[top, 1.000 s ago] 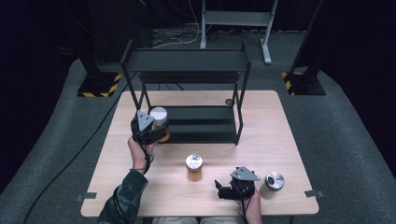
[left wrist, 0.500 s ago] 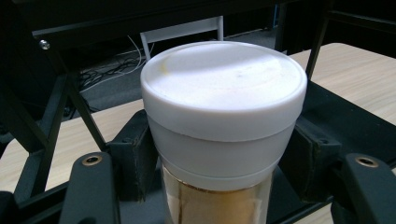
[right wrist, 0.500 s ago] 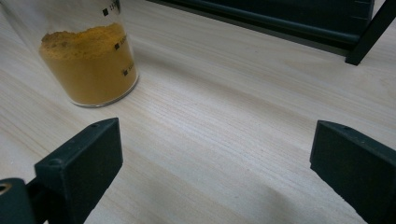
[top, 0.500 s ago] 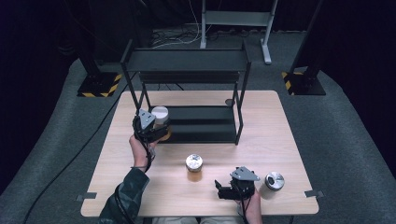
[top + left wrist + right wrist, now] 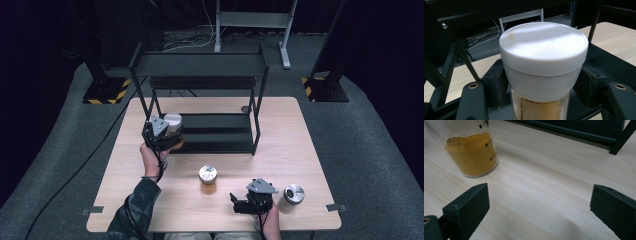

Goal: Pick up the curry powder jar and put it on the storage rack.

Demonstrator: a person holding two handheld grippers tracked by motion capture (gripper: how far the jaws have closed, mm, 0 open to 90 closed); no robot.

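Nearest, the right gripper [image 5: 239,205] rests at the table's [image 5: 300,150] front edge, jaws wide apart w/ nothing between; a silver-lidded jar [image 5: 292,195] stands just beside it. Mid-table stands a jar of yellow powder [image 5: 208,179]. Farther back, the left gripper [image 5: 167,136] is clamped on a white-lidded jar [image 5: 543,62] at the black rack's [image 5: 210,95] lower shelf, left end.
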